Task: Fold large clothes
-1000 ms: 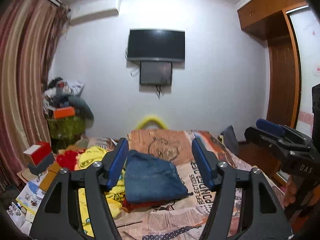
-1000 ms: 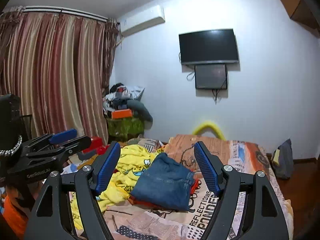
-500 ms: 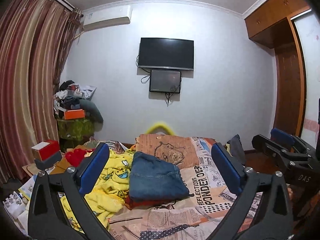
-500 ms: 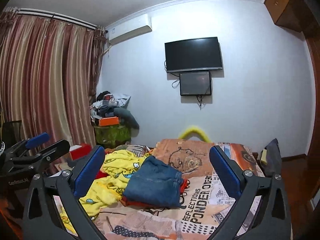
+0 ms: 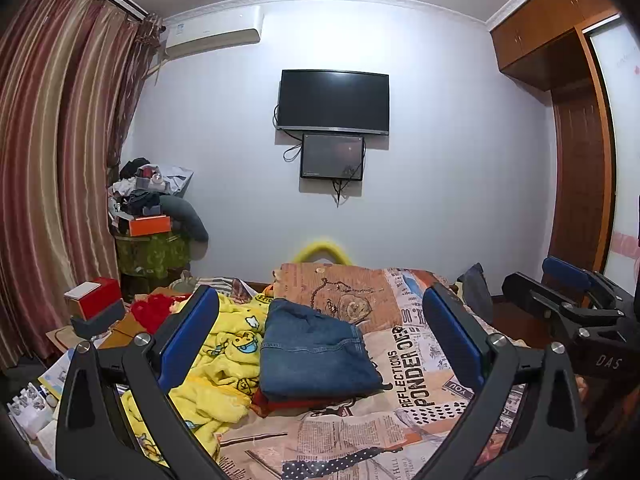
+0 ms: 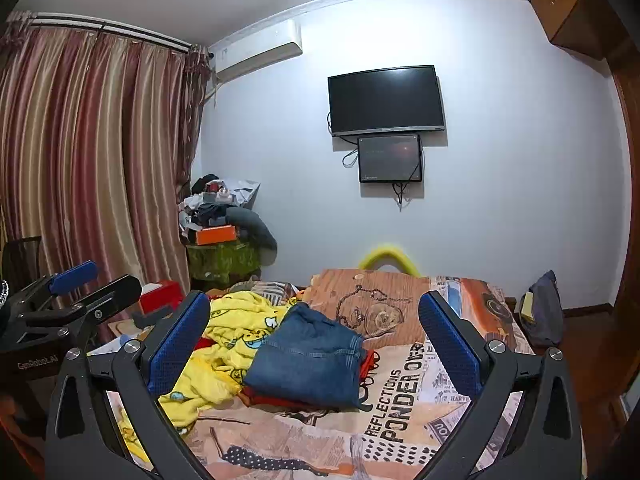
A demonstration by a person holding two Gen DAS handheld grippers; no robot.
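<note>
One folded blue denim garment (image 5: 316,354) lies on the bed with the newspaper-print cover (image 5: 416,384), low in the centre of both views, resting on one red folded cloth (image 5: 304,402) whose edge shows beneath it. One crumpled yellow cartoon-print blanket (image 5: 224,360) sits just beside it toward the left. Two dark screens hang on the white wall: one large black television (image 5: 334,102) and one smaller monitor (image 5: 332,156) directly below.

The left gripper (image 5: 320,334) fills the lower part of the left wrist view, its two blue-padded jaws spread wide and holding nothing. The right gripper (image 6: 314,332) stands likewise in its own view, wide apart and empty. Both frame the denim without touching it.

The left wrist view alone shows the brown wooden wardrobe (image 5: 576,184) at the right edge, with the right gripper at lower right. The right wrist view alone shows the broad sweep of striped red-and-gold curtain (image 6: 80,168) across the left half, and the left gripper (image 6: 80,288) at lower left.

The bed's right half, printed cover only, lies bare. Its left side is crowded by the blanket and one red-and-white box (image 5: 94,296).
</note>
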